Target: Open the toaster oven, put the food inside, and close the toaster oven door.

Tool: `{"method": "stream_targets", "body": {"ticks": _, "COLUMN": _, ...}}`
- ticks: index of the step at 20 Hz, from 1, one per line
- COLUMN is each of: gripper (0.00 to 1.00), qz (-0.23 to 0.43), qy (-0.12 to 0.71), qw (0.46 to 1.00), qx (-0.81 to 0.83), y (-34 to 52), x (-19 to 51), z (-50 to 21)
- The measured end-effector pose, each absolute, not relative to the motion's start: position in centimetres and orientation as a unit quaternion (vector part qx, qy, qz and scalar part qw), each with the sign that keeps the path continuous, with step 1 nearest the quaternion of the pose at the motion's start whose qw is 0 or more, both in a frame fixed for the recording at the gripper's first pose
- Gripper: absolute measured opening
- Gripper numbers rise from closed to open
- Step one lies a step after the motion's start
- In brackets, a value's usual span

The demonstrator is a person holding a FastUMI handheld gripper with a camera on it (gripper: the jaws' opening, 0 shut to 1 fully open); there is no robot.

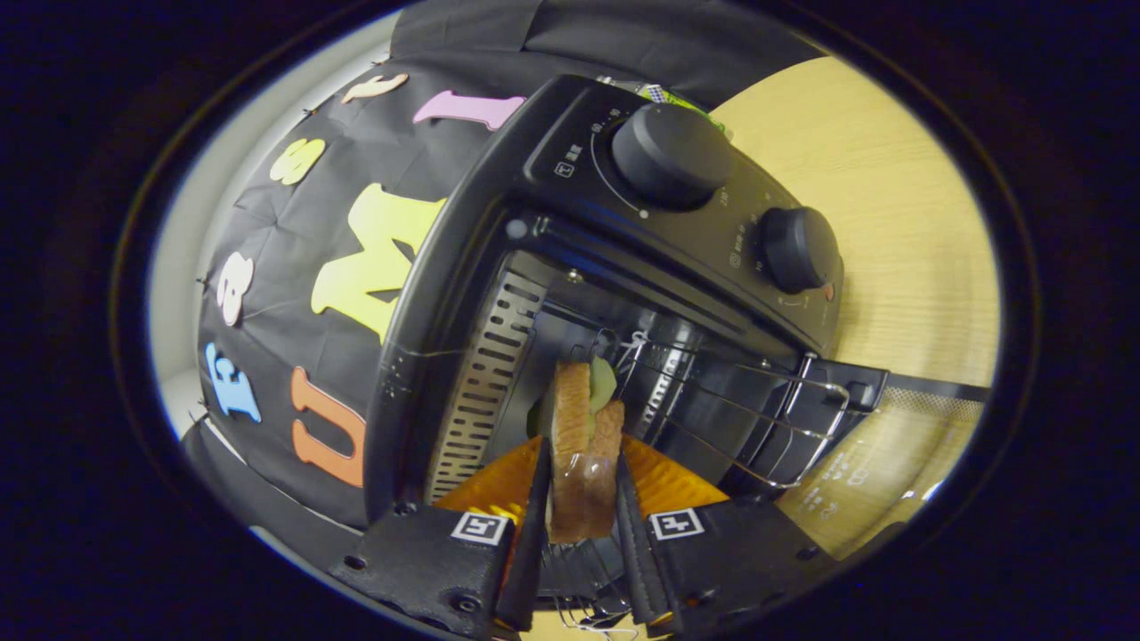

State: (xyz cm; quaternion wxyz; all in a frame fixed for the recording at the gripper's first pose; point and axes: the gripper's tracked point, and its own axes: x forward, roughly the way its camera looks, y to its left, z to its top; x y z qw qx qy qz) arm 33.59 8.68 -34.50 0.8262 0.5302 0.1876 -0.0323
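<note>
Gripper view: to your left stands the perforated side wall (485, 374) of the toaster oven (463, 267), its door (882, 427) already down. Centred between the fingers (533, 525), the sandwich (583, 445) sits clamped on both faces, jaws nearly closed, tip just at the cavity mouth. Treat it as light, soft and layered; squeeze gently, gripping across the bread faces, or the filling may slip. To your right, the wire rack (757, 418) projects outward below the two knobs (672, 156)

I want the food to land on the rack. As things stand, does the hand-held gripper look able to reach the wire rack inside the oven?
Probably yes. The toaster oven door is open, and the wire rack lies just beyond the sandwich that the hand-held gripper clamps, with nothing between them.
</note>
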Motion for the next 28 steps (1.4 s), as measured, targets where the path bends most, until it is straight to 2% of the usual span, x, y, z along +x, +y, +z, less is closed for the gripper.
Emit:
{"method": "stream_targets", "body": {"ticks": 8, "gripper": 0.73, "qz": -0.008, "qy": 0.235, "qw": 0.917, "qx": 0.322, "y": 10.4, "x": 32.6, "z": -35.7}}
{"method": "stream_targets", "body": {"ticks": 15, "gripper": 0.99, "qz": 0.031, "qy": 0.279, "qw": 0.955, "qx": 0.094, "y": 11.6, "x": 31.9, "z": -36.7}}
{"method": "stream_targets", "body": {"ticks": 22, "gripper": 0.99, "qz": 0.036, "qy": 0.299, "qw": 0.954, "qx": -0.01, "y": 11.6, "x": 31.1, "z": -37.0}}
{"method": "stream_targets", "body": {"ticks": 28, "gripper": 0.99, "qz": 0.035, "qy": 0.313, "qw": 0.946, "qx": -0.079, "y": 9.9, "x": 27.4, "z": -37.1}}
